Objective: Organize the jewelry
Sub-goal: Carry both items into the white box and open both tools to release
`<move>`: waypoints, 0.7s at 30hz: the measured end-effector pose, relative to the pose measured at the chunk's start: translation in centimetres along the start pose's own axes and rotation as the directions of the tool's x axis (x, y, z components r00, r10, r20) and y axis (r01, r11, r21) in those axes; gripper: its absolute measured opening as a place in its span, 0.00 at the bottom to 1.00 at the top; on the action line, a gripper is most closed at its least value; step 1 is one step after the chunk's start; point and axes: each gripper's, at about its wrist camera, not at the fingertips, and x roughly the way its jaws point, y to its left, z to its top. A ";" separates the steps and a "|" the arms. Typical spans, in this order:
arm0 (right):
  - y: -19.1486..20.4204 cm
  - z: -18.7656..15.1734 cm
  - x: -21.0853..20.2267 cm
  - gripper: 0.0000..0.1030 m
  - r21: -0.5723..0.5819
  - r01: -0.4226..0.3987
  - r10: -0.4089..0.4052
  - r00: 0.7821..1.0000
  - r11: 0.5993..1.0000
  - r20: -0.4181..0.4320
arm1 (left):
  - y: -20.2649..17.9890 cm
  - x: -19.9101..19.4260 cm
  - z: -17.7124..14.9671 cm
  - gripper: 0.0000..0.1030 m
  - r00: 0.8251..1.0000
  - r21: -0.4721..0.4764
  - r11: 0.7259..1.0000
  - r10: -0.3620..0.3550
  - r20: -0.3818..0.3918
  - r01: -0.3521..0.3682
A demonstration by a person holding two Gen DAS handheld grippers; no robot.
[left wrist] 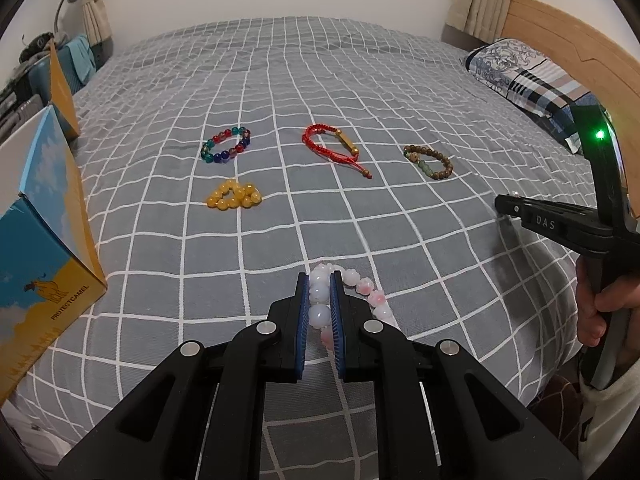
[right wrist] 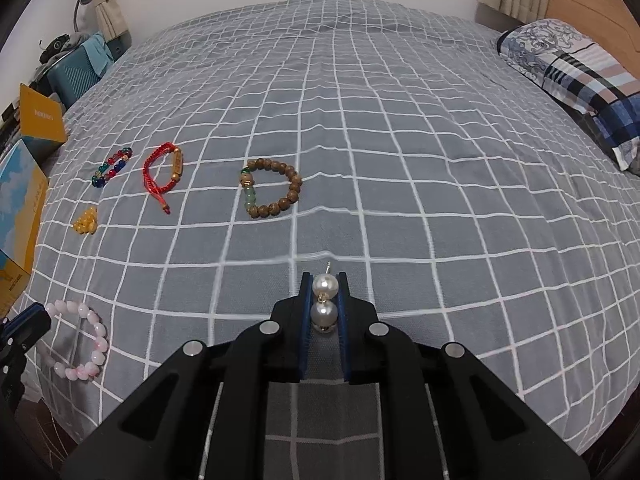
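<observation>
My left gripper (left wrist: 320, 280) is shut on a pink-and-white bead bracelet (left wrist: 362, 286) at the near edge of the bed; the bracelet also shows in the right wrist view (right wrist: 86, 338). My right gripper (right wrist: 325, 280) is shut on a pearl earring (right wrist: 325, 300) with two pearls, just above the bedspread. Farther out lie a multicoloured bead bracelet (left wrist: 226, 145), a yellow bead bracelet (left wrist: 234, 196), a red cord bracelet (left wrist: 334, 146) and a brown wooden bead bracelet (left wrist: 430, 161).
The bed has a grey checked bedspread (left wrist: 320, 80). A blue-and-yellow cardboard box (left wrist: 44, 248) with its flap open stands at the left edge. A patterned pillow (left wrist: 520, 72) lies at the far right by the wooden headboard (left wrist: 560, 28).
</observation>
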 end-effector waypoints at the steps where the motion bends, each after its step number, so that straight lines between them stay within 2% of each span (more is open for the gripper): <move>1: -0.1 0.0 -0.1 0.10 0.003 0.000 0.000 1.000 1.000 0.002 | 0.0 -0.1 0.1 0.10 1.000 0.000 1.000 -0.001 0.002 0.001; 9: -0.6 0.2 -1.4 0.10 0.010 0.001 -0.002 1.000 1.000 0.022 | -0.3 -0.8 0.8 0.10 1.000 0.009 1.000 0.000 0.016 0.000; 21: 1.5 1.5 -3.5 0.10 -0.019 0.015 -0.013 0.998 1.000 0.066 | 0.8 -2.5 2.2 0.10 0.999 -0.002 1.000 0.029 0.040 -0.029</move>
